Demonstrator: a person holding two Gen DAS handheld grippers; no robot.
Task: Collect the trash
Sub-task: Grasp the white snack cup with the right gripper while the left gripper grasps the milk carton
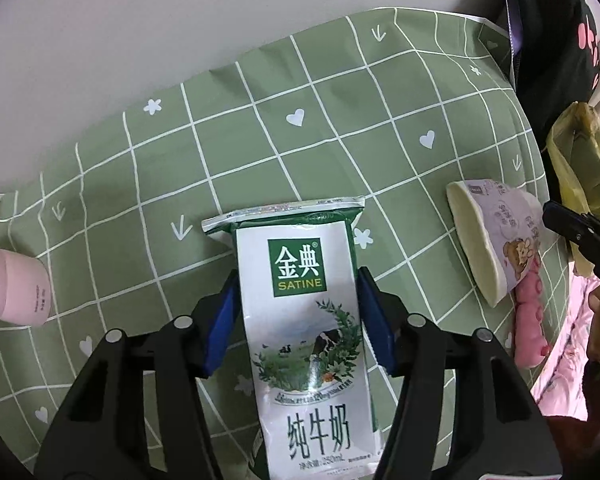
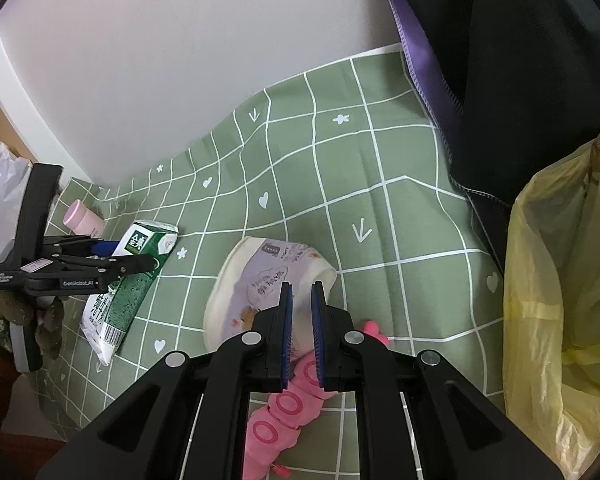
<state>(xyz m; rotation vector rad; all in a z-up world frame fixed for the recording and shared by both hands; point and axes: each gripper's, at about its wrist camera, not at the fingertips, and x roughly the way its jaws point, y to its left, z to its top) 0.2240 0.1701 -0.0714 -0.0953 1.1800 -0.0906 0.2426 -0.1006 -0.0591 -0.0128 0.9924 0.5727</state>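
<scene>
Left gripper [image 1: 296, 316] brackets the carton [image 1: 304, 320], pads barely touching; squeeze squarely before lifting. Right gripper [image 2: 301, 332] nearly clenched, empty.

Green-and-white milk carton [image 1: 300, 312] lies flat on the checked tablecloth; nearby, a paper bowl [image 2: 260, 284] (printed label) — tipped on its side.

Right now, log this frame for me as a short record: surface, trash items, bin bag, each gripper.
surface: green checked cloth
milk carton: lying flat, between the left gripper fingers
paper bowl: on its side, mid-cloth
pink cup: at the cloth's left edge
yellow bag: open, far right
right gripper: nearly shut, empty, above a pink toy
</scene>
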